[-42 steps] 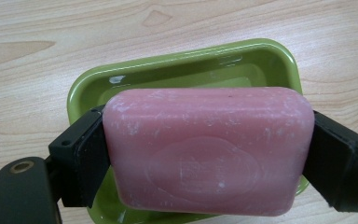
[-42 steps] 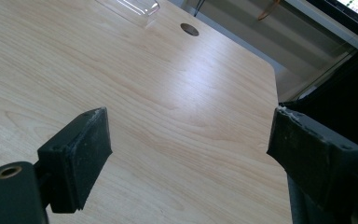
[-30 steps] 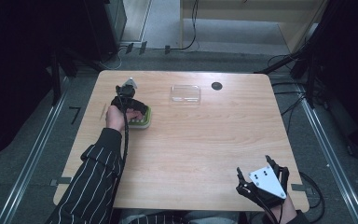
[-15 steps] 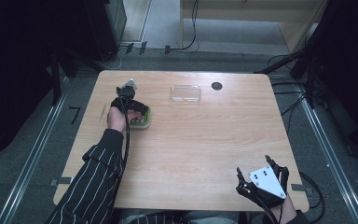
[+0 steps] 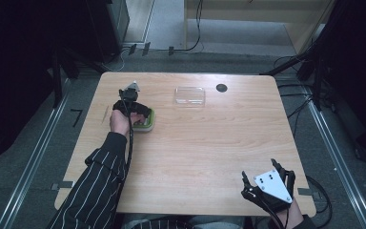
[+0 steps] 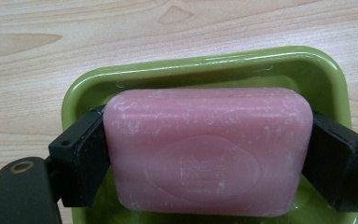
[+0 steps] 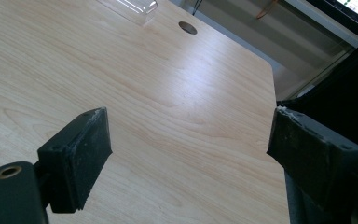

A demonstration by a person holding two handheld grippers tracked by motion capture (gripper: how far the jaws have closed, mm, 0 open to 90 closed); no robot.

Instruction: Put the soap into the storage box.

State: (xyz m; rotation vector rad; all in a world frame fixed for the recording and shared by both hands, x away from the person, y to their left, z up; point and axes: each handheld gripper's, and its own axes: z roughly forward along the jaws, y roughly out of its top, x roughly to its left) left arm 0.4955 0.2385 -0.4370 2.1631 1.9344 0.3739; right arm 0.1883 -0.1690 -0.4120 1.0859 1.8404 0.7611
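The high view looked down on the whole table (image 5: 195,143). The left gripper view sat close above its left edge; the right gripper view faced its far right corner.

A lab: wooden table (image 5: 195,143) between floor rails (image 5: 33,157), trailing cables (image 5: 193,28), dark equipment.

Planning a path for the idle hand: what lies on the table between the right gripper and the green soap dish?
Nothing: in the high view, bare wooden table runs from the right gripper to the green soap dish.
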